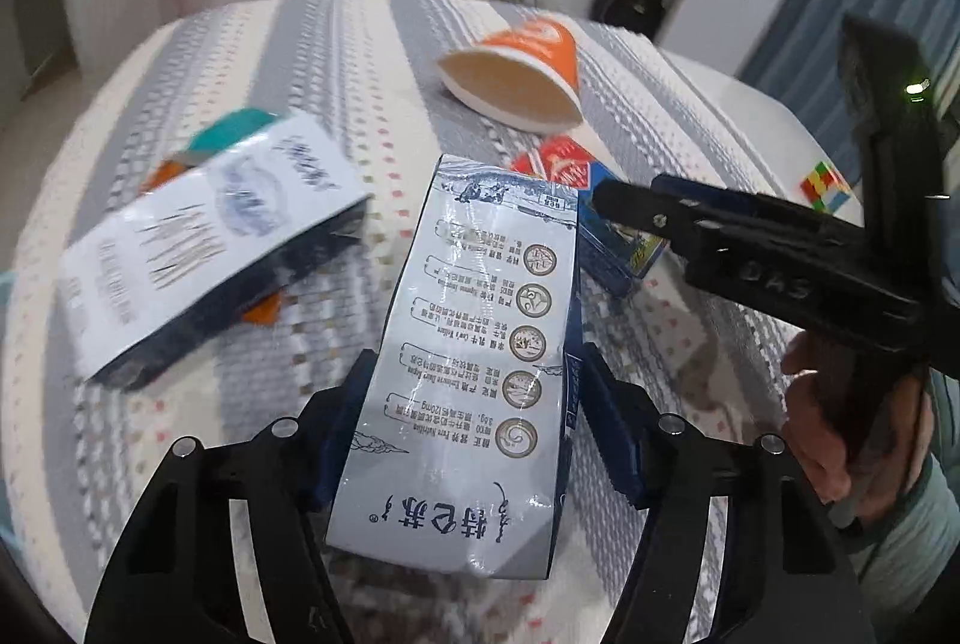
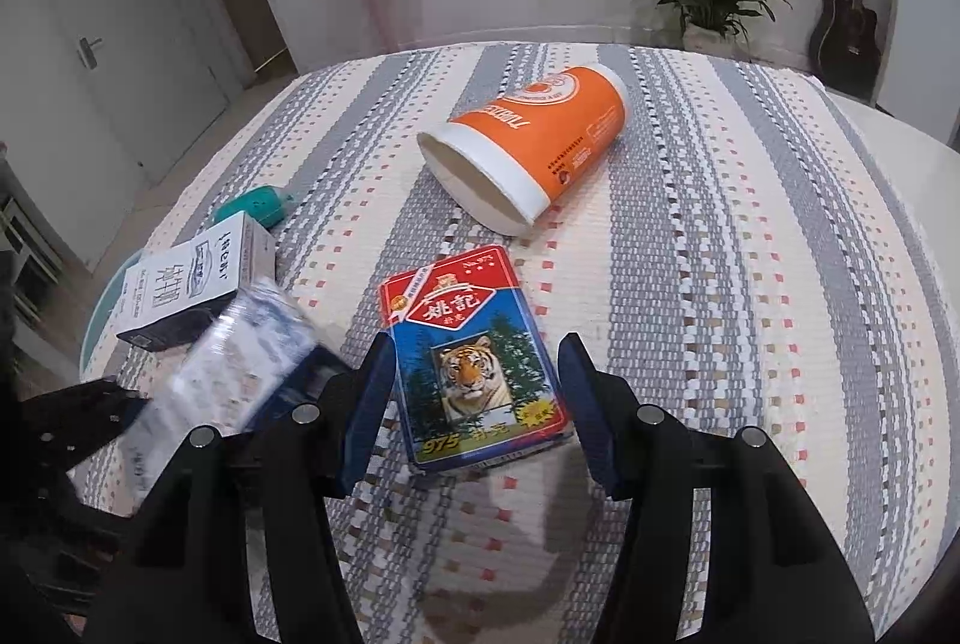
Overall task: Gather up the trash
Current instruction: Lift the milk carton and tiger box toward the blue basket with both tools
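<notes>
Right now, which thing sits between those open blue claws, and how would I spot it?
Start at the big orange paper cup lying on its side on the striped tablecloth. Just nearer the camera lies a flat card box, between the open right gripper fingers. Unlike the white-and-blue milk cartons to its left, it is red and blue with a tiger's face.

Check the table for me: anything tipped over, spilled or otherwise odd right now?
The orange cup lies on its side, mouth toward the cameras, with no spill visible on the tablecloth. The second milk carton also lies flat. Nothing looks damaged.
</notes>
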The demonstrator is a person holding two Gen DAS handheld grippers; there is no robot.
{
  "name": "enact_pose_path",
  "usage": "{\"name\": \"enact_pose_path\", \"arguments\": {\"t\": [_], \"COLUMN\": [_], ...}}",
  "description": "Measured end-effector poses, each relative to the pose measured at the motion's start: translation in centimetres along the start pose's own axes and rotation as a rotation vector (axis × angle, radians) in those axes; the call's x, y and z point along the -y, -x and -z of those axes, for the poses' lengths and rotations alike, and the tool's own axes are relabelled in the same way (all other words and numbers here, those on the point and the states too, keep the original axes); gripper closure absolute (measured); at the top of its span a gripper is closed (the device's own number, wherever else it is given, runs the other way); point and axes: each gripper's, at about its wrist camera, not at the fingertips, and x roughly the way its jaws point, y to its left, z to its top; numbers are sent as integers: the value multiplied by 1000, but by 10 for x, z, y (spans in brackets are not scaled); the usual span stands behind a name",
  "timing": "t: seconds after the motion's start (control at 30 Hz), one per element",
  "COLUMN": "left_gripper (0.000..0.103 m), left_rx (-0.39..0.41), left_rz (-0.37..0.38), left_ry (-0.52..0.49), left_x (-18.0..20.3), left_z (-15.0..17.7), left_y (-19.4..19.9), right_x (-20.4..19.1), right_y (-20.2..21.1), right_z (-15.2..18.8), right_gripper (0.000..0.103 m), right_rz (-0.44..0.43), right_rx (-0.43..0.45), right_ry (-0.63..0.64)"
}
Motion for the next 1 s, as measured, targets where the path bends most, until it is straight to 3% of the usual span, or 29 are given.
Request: {"name": "enact_pose_path", "arguments": {"t": [0.13, 0.5, 0.63, 0.7, 0.9, 1.0], "left_gripper": [40, 40, 40, 39, 39, 39], "left_rx": [33, 96, 124, 133, 146, 166], "left_rz": [-28, -65, -59, -59, -49, -54], "left_ry": [30, 75, 96, 112, 172, 189], "left_x": [-6, -26, -36, -43, -63, -67], "left_z": [7, 16, 19, 20, 24, 25], "left_y": [20, 54, 66, 69, 74, 81], "right_x": [-16, -50, -46, -42, -37, -42], "right_y": [-10, -29, -22, -25, -40, -41], "right_z": [-2, -7, -5, -5, -4, -2], "right_gripper": [40, 37, 25, 25, 24, 34], "right_rz": [45, 171, 175, 206, 170, 173], "right_rx": [-22, -33, -28, -39, -84, -71], "right_ry": [53, 167, 183, 205, 185, 170]}}
